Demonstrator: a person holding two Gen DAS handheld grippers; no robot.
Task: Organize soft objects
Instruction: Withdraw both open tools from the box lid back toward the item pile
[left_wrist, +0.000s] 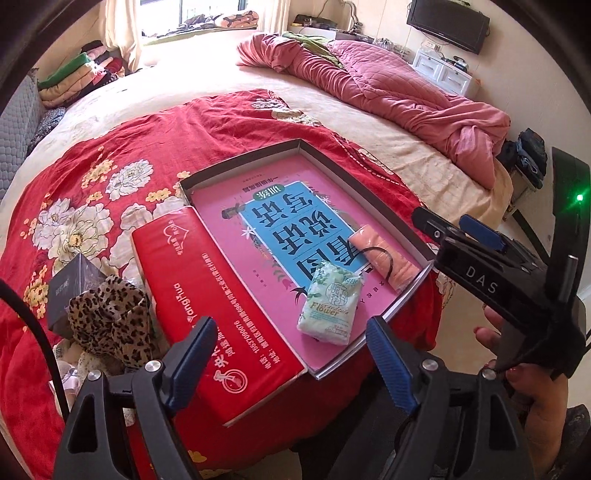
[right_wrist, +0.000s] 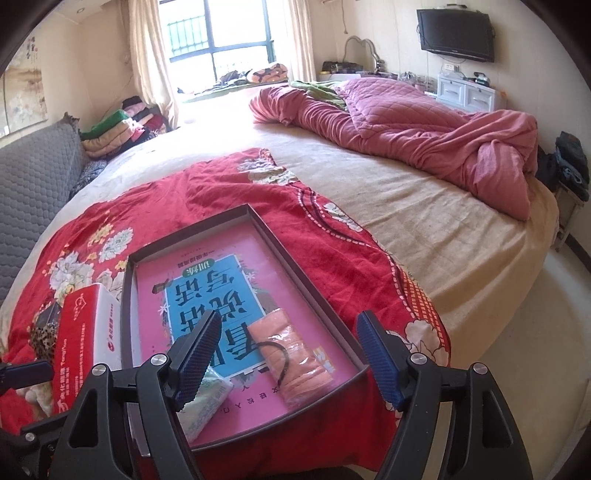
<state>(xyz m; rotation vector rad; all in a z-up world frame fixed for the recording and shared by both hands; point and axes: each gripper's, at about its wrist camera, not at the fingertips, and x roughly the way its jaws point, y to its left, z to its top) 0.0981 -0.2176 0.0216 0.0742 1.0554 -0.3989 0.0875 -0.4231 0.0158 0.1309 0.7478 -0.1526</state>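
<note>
- Left claw (left_wrist: 291, 358): jaws wide apart, nothing between them, hovering over the red box (left_wrist: 218, 314).
- Leopard-print cloth (left_wrist: 110, 325) lies on the bed at its 9 o'clock, outside the tray (left_wrist: 317, 155); left hand is nearer.
- Tissue pack (left_wrist: 330, 306) and rolled peach cloth (left_wrist: 384, 258), long axis toward 11 o'clock, already lie in the tray.
- Right claw (right_wrist: 288, 358): equally wide, empty; right wrist view barely shows the leopard-print cloth.

Tissue pack (left_wrist: 330, 312) and folded peach cloth (left_wrist: 384, 254) lie inside shallow box (left_wrist: 402, 299).
</note>
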